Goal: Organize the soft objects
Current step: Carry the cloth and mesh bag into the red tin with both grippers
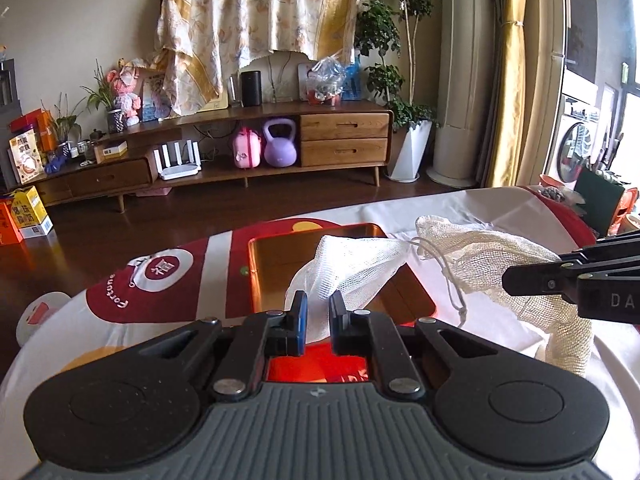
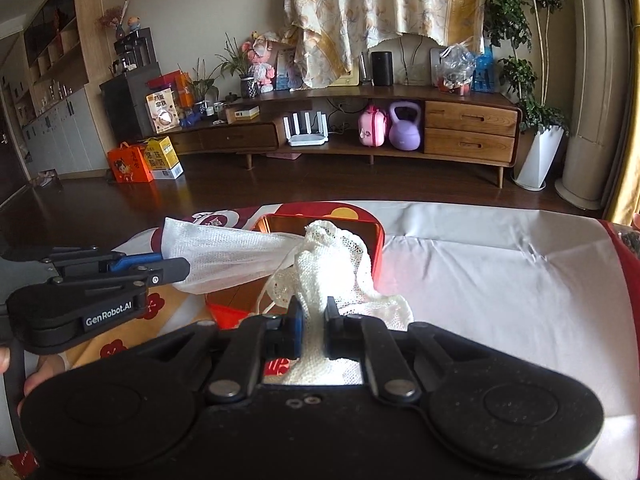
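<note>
The fine white mesh bag [image 1: 352, 264] is pinched at its near end between the closed jaws of the left tool [image 1: 318, 312], and from there its long axis runs forward and to the right, rising over the open orange tin [image 1: 256, 264] that sits on the table [image 1: 460, 208]. At its far end it meets the drawstring mouth of the coarser knitted pouch [image 1: 480, 256], which the right tool [image 2: 312, 316] holds clamped by its lower body, so the pouch stands up from that grip with its frilled opening toward the tin. The two pieces touch or are joined at the cord; which of the two I cannot tell. Seen from the right wrist, the left tool [image 2: 176, 270] lies to the left and slightly ahead, with the mesh stretched between the tools almost horizontally above the tin. The tin lies directly beyond both grips, and I judge the left side nearer to its interior. The mesh bag looks thin, translucent and limp; the pouch is thicker, cream-white, open-weave and crumpled, trailing onto the white and red cloth.
</note>
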Available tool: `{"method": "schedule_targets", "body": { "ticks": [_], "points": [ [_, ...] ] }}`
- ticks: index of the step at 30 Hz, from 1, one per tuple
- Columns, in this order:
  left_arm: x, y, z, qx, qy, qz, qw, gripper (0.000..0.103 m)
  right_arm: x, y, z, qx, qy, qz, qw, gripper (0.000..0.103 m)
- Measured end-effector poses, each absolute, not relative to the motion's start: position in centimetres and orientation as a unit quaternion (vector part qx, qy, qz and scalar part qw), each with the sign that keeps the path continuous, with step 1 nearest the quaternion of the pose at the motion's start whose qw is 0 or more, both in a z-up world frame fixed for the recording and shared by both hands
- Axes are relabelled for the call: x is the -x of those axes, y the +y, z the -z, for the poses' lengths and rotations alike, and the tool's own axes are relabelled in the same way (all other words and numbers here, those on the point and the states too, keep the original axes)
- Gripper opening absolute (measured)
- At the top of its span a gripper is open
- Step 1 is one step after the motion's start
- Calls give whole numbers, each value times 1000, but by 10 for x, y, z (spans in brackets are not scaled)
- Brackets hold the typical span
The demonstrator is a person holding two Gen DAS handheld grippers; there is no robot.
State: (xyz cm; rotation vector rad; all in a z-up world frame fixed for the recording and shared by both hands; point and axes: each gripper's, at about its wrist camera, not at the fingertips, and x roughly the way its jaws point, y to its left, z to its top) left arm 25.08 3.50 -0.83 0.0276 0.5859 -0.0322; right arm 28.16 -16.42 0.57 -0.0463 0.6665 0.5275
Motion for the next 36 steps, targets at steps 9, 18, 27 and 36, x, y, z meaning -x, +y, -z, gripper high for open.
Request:
{"method": "schedule_targets", "body": {
  "ticks": [9,18,27,36],
  "points": [
    [-289,46,14,-15,298,-1,955,11,-335,-138,7,5,356,-260,898,10],
    [-337,55,32,-16,318,-10,948,11,-378,-110,26,6,363,-270,892,13],
    [-370,58,57,-26,347,0,938,11,-404,-97,57,6,388,-267,882,14],
    [-391,47,81,-45,395,29,917,11,-406,-91,79,43,410,-268,871,19]
  ]
}}
